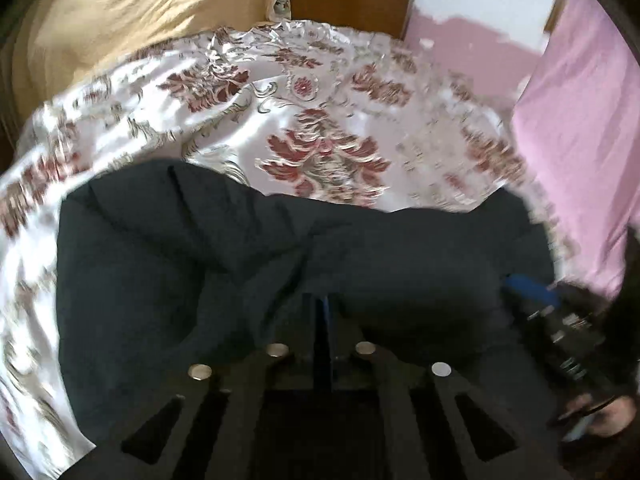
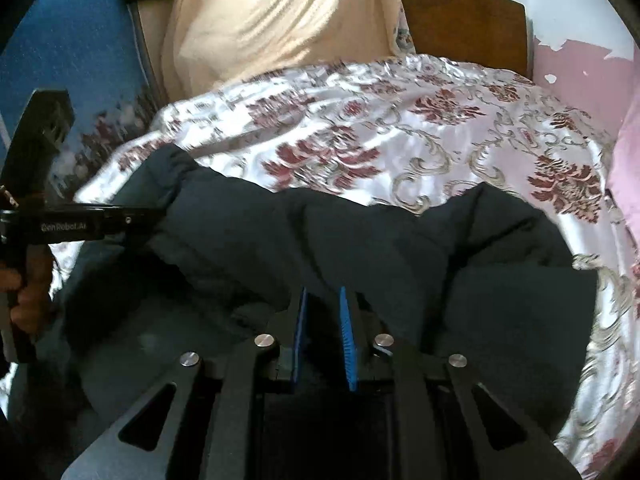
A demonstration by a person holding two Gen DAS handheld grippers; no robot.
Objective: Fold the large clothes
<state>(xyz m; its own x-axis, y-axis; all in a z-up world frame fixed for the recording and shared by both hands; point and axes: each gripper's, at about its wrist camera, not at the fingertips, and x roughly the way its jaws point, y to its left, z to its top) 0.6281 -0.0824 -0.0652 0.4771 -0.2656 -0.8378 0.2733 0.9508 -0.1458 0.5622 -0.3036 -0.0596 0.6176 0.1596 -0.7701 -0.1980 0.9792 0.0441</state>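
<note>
A: Where is the dark garment (image 2: 360,248) right now?

B: It lies bunched on the bed, on the floral bedspread (image 2: 400,140), close to the near edge. One puffy part runs toward the bed's left side, and another mound sits toward the right.

A: And the grippers?

B: The left gripper (image 1: 322,320) has its jaws pressed together, with dark cloth right at the tips; I cannot tell if a fold is truly caught. The right gripper (image 2: 324,320) has its blue pads (image 2: 349,344) a narrow gap apart, and I cannot see whether cloth fills that gap.

A: What could go wrong?

B: I think the main risk is a thin pinch. If only one layer is caught, the thick cloth may slip out when lifted, and the fold would sag or twist. The shiny bedspread looks slippery, so a drag could pull the garment toward the near edge, or bunch the bedspread up with it.

A: Could the two tools collide?

B: Possibly. In the right wrist view, the left tool sits at the bed's left side, near the garment's end. Crossing the hands would bring them close.

A: Is there room to move?

B: Yes, the far half of the bed is open, up to the wooden headboard (image 2: 460,20) and the yellow cloth (image 2: 280,20). The right side is tighter, with a pink fabric (image 1: 580,140) beside the bed.
</note>
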